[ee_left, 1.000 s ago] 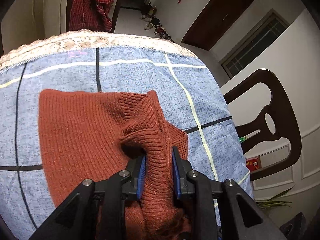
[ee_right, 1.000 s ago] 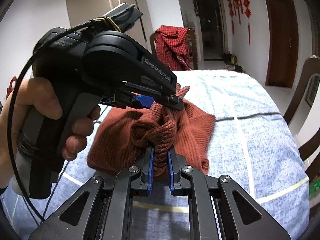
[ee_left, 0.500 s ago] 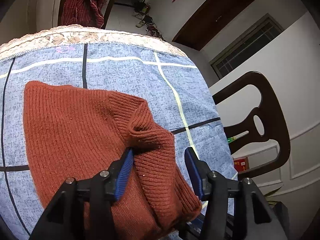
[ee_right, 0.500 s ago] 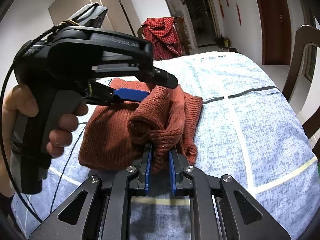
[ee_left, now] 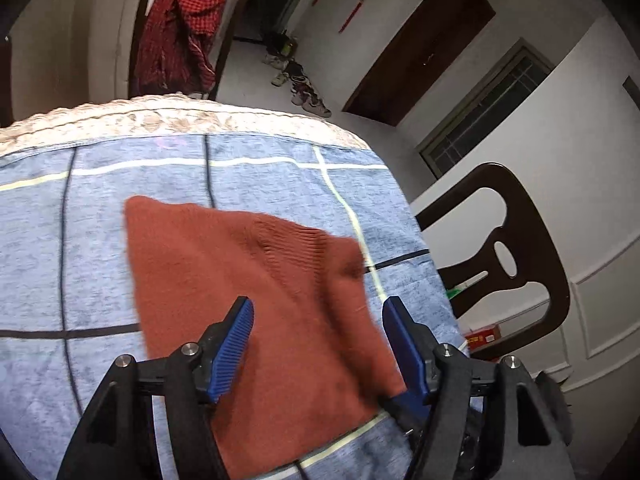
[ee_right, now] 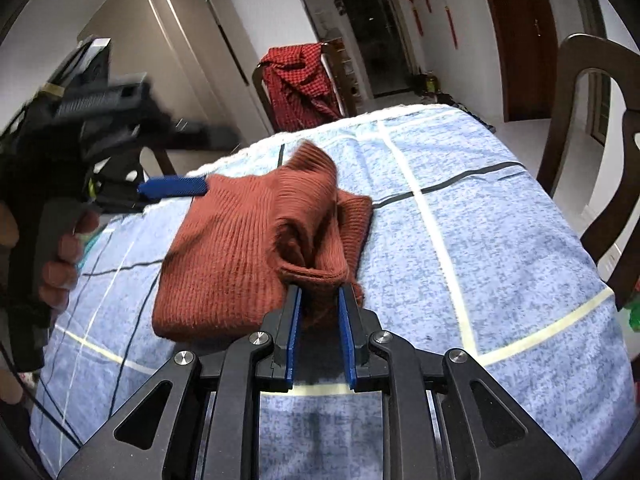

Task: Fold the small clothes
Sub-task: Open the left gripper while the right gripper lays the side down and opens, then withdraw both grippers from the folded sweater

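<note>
left claw point(ee_left: 318, 344) spread wide (blurred), right claw point(ee_right: 320, 312) parted narrowly, level

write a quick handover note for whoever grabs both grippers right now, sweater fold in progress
Left gripper: open, holding nothing, just above the rust-orange ribbed knit sweater.
Right gripper: jaws part open around a bunched fold at the sweater's near edge; whether it grips is unclear.
The sweater lies on the blue grid-patterned tablecloth, folded over into a rough rectangle, with a loose lump along its right side.
Done: main fold laid over.
Left: free the right gripper, flatten the lump, square the edges.
A red checked garment hangs on a far chair, untouched.
</note>
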`<state>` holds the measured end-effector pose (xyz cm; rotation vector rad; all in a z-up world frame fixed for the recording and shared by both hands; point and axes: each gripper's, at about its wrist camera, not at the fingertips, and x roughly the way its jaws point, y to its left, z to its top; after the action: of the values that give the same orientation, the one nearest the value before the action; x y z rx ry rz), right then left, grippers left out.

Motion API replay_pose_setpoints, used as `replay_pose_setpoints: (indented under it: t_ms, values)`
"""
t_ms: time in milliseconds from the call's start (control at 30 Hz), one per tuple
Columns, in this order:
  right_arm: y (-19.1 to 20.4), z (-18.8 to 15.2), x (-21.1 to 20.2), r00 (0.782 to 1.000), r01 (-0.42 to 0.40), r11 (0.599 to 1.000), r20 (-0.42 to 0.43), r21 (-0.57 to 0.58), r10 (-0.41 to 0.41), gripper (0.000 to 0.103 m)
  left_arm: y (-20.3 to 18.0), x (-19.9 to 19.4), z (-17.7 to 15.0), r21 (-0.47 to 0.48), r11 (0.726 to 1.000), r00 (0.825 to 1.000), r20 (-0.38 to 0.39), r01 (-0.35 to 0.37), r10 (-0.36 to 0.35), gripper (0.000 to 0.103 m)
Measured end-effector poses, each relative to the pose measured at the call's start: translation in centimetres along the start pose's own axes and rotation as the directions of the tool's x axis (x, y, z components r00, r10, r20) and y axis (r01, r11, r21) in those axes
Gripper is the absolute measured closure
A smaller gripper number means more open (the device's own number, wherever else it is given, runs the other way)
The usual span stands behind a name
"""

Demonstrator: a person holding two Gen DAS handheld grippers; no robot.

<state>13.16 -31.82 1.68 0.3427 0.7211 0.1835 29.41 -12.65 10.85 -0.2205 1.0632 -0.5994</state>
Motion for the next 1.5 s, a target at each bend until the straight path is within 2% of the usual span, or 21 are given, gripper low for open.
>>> replay_pose_setpoints:
  t_ms: [167,300,433,567,667,800,933,1000,1100,1167,1267,1300,1367,1500]
  values:
    - [-1.0,0.7,-1.2,0.999,0.022,0.999,0.043,0.034,-0.023,0.085,1.4,-1.1,-1.2,-0.019,1.0,1.0,0.008,-0.004,0.004,0.034]
    - [-1.3,2.2,-2.0,0.996,0.027,0.998,0.088,0.054,-0.032,0.085,2.3,-1.7,-1.9,-0.008,0.998,0.998,0.032,-0.056,0.057,0.034]
    - [0.5,4.1,-1.3,0.994,-0.006,1.0,0.108,-0.025,0.009,0.085,2.9,-1.6,-2.5,0.0,0.997,0.996,0.029,-0.083,0.083,0.034]
    - [2.0,4.8,0.8,0.997,-0.042,0.995,0.059,-0.091,0.048,0.085,3.4,-1.2,-3.2,0.003,0.994,0.994,0.023,-0.108,0.108,0.034]
    - [2.4,4.8,2.8,1.0,-0.024,0.991,0.008,-0.13,0.025,0.085,3.5,-0.7,-3.8,0.03,0.988,0.989,0.018,-0.148,0.148,0.034]
    - [1.5,4.1,4.2,0.999,-0.004,0.992,-0.035,-0.123,0.0,0.085,3.5,-0.3,-4.5,0.085,0.969,0.973,0.04,-0.232,0.229,0.034]
    - [0.4,3.5,4.9,0.998,0.012,0.996,-0.058,-0.093,-0.017,0.085,2.7,0.0,-5.7,0.174,0.925,0.94,0.112,-0.339,0.323,0.034]
    - [0.2,3.4,4.8,0.998,0.015,0.996,-0.058,-0.091,-0.021,0.085,2.4,0.1,-6.2,0.196,0.91,0.929,0.139,-0.365,0.343,0.034]
    - [0.6,3.7,4.1,0.998,0.032,0.993,-0.05,-0.112,-0.038,0.085,2.2,0.3,-6.8,0.199,0.898,0.917,0.165,-0.392,0.364,0.034]
    - [1.2,3.9,3.1,0.998,0.056,0.988,-0.006,-0.143,-0.058,0.084,2.1,0.4,-7.3,0.205,0.889,0.908,0.191,-0.41,0.374,0.034]
    - [2.4,4.1,2.2,0.998,0.056,0.976,0.037,-0.21,-0.049,0.074,1.6,0.6,-7.9,0.238,0.868,0.894,0.224,-0.436,0.388,0.033]
    - [2.6,4.1,2.3,0.999,0.048,0.974,0.032,-0.221,-0.041,0.071,1.6,0.7,-8.1,0.243,0.868,0.895,0.228,-0.434,0.384,0.033]
    - [2.6,3.9,2.8,0.999,0.034,0.973,0.012,-0.227,-0.032,0.07,1.6,0.6,-8.4,0.244,0.867,0.893,0.237,-0.435,0.382,0.033]
    - [2.0,3.1,4.5,0.996,0.073,0.967,-0.033,-0.244,-0.084,0.07,1.5,0.6,-8.8,0.259,0.854,0.885,0.256,-0.452,0.39,0.033]
